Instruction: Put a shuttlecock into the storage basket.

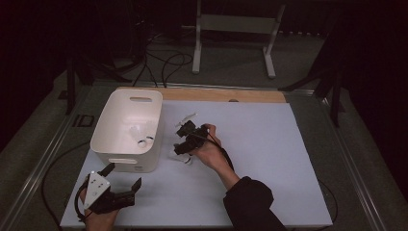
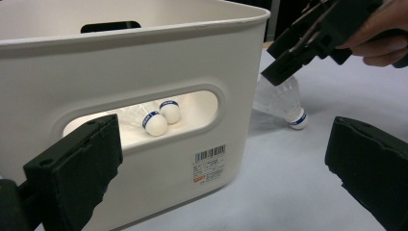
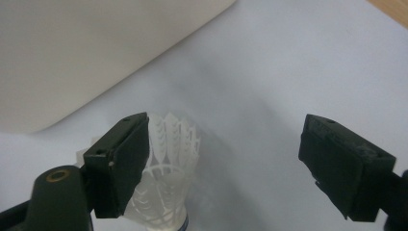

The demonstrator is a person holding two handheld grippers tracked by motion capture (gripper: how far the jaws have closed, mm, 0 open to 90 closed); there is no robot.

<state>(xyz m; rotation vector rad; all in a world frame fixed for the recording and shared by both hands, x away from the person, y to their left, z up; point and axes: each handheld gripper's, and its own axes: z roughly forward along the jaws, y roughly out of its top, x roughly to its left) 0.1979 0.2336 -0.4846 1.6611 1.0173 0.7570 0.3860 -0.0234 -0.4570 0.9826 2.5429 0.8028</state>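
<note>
A white bin (image 1: 126,126) stands on the left part of the table. Two shuttlecocks with blue-banded corks (image 2: 155,122) lie inside it, seen through its handle slot. My right gripper (image 1: 179,138) is just right of the bin, open, pointing down at the table. A white feathered shuttlecock (image 3: 168,187) lies on the white mat against the inner face of its left jaw, and the other jaw stands well clear. The same shuttlecock (image 2: 284,98) sits under the right gripper (image 2: 288,53). My left gripper (image 1: 122,180) rests open near the bin's front corner, with nothing between its jaws.
Another shuttlecock (image 1: 186,118) lies on the mat just beyond the right gripper. The white mat (image 1: 269,159) covers the table, with a wooden strip (image 1: 226,95) along its far edge. A metal stand (image 1: 233,36) and cables are on the floor behind.
</note>
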